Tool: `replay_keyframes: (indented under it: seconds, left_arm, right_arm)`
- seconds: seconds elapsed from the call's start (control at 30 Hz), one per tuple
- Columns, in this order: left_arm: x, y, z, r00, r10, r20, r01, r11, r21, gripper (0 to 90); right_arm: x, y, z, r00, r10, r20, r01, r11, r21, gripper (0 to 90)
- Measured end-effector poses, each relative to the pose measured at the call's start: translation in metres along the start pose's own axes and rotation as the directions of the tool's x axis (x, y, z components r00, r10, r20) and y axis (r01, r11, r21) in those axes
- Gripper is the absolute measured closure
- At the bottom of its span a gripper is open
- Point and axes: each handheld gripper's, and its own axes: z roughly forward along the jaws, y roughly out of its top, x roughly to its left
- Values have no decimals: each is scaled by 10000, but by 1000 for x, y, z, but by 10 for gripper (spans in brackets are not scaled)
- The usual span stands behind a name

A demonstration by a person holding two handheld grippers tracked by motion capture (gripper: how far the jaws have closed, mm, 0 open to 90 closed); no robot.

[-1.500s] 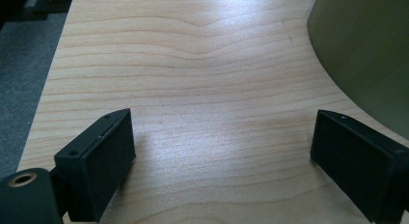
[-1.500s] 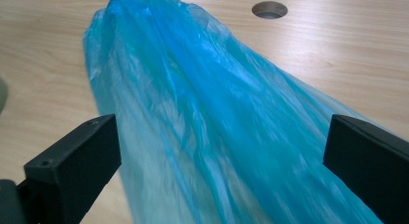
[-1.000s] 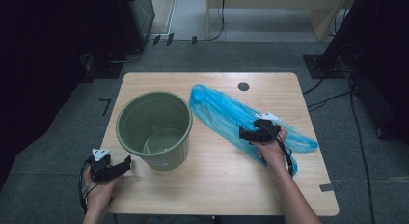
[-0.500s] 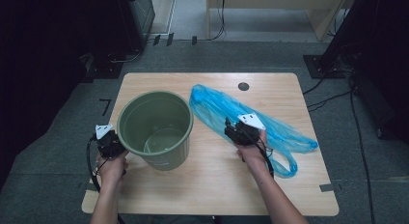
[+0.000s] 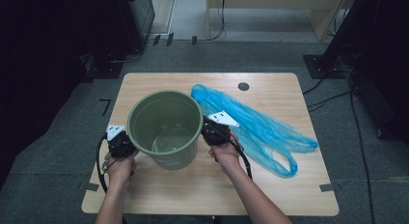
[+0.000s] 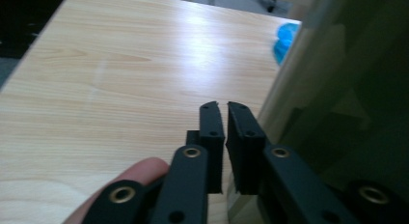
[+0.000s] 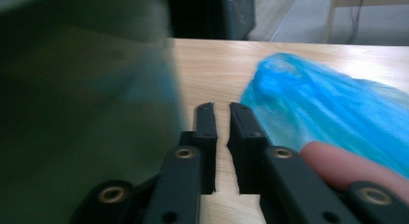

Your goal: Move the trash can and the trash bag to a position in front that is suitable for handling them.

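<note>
Light wooden table (image 5: 193,200), green bucket (image 5: 166,127) standing, blue plastic bag (image 5: 260,130) lying beside

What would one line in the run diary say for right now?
left gripper: shut, empty, beside green bucket | right gripper: shut, empty, other side | blue bag: flat on table

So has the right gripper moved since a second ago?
Yes. In the high view the right gripper has left the blue bag and come across the table to the green bucket, its jaws having just closed, nothing between them.
</note>
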Motion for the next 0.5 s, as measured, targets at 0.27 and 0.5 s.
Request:
replay_keyframes:
  seconds: [0.27, 0.5]
  left_arm:
    - [-26, -4, -2, 9968, 390, 692, -398, 9991, 113, 900]
    - [-55, -11, -2, 9909, 795, 1085, -826, 9963, 236, 900]
  right_arm:
    - [-14, -5, -19, 9992, 386, 83, -386, 9993, -23, 900]
    - [-34, -12, -49, 9993, 254, 276, -250, 9996, -129, 900]
